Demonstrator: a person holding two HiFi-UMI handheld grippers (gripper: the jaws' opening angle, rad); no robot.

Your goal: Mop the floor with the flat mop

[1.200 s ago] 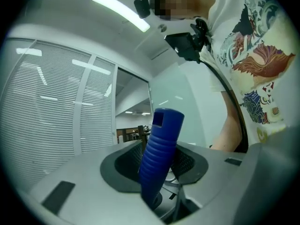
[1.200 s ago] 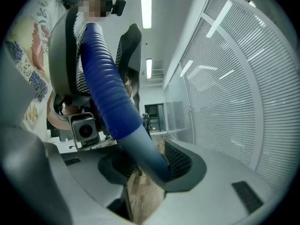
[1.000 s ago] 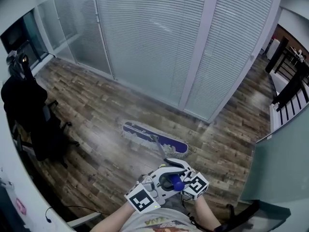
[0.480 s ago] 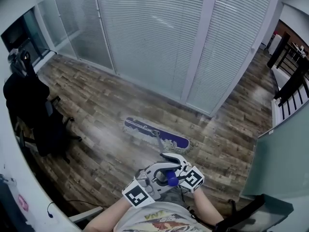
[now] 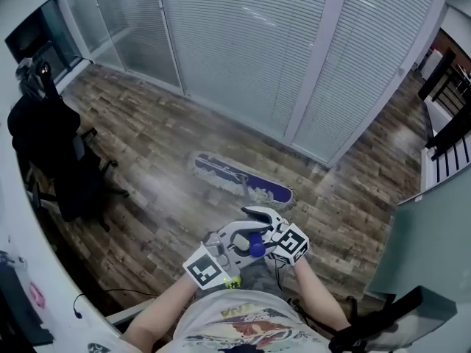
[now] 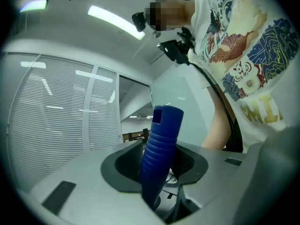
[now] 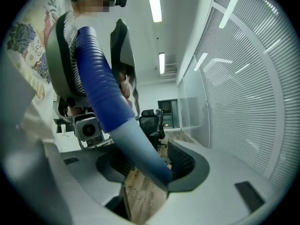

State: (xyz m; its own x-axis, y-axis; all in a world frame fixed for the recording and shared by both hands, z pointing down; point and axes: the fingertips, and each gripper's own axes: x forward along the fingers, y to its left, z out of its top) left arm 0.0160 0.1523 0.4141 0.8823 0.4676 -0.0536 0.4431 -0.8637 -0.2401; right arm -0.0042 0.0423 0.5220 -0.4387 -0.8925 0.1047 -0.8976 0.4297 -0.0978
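Two grippers share one tool here, so we judge that the stroke goes well only if they work as a pair. The left gripper [image 6: 157, 167] is clenched on the blue ribbed plastic handle [image 6: 160, 144] near its top end and serves as the pivot, while the right gripper [image 7: 145, 165], just below it on the pale blue-grey metal pole [image 7: 140, 149], guides. The right gripper's jaws have just been opening. The pole crosses between them, leaning on one pad with floor showing beside the other, so we read that grip as released, perhaps for a slide to a new hold. We would close it again before pushing, keep the purple flat mop head [image 5: 243, 182] pressed flat on the brown wood-plank floor [image 5: 140, 175], and sweep in overlapping passes without letting either end lift. The mop head lies ahead of us on the floor, near the foot of the white-slatted glass partition [image 5: 243, 50] but apart from it, and well away from the black office chair [image 5: 55, 160], so a sideways sweep has room. Both hands sit close together, low in front of our body, with forearms bent inward. The grippers aim roughly level, and the pole slants down and forward to the mop head.
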